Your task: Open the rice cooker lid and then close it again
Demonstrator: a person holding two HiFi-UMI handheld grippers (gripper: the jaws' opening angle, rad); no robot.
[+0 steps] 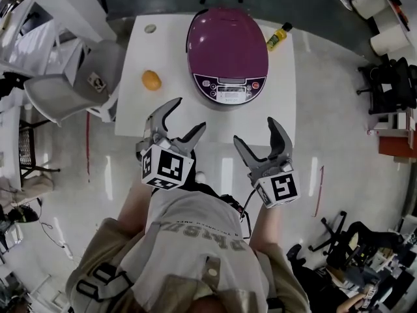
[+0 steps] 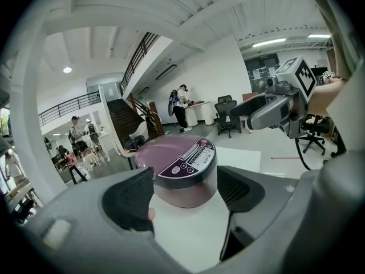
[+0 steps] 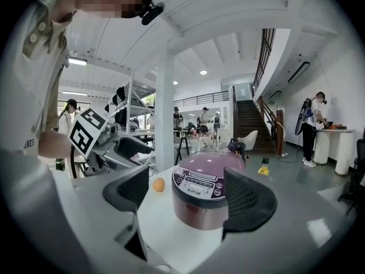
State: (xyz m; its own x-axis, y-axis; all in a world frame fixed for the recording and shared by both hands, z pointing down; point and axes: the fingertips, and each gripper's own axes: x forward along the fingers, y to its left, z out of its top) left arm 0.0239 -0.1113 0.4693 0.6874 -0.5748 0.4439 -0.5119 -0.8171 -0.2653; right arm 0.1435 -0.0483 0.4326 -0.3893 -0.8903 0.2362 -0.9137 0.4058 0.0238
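Note:
A purple rice cooker (image 1: 227, 56) with a grey control panel stands on the white table (image 1: 133, 109), its lid down. In the head view my left gripper (image 1: 185, 117) hangs over the table's near edge, left of the cooker's front, jaws apart and empty. My right gripper (image 1: 256, 130) is level with it, below the cooker's right side, also open and empty. Neither touches the cooker. The left gripper view frames the cooker (image 2: 182, 170) between its pads, and the right gripper view shows the same cooker (image 3: 208, 194) a short way ahead.
An orange (image 1: 151, 80) lies on the table left of the cooker, and a yellow bottle (image 1: 278, 36) stands at the back right. A grey chair (image 1: 78, 83) sits against the table's left side. Office chairs and several people are further off.

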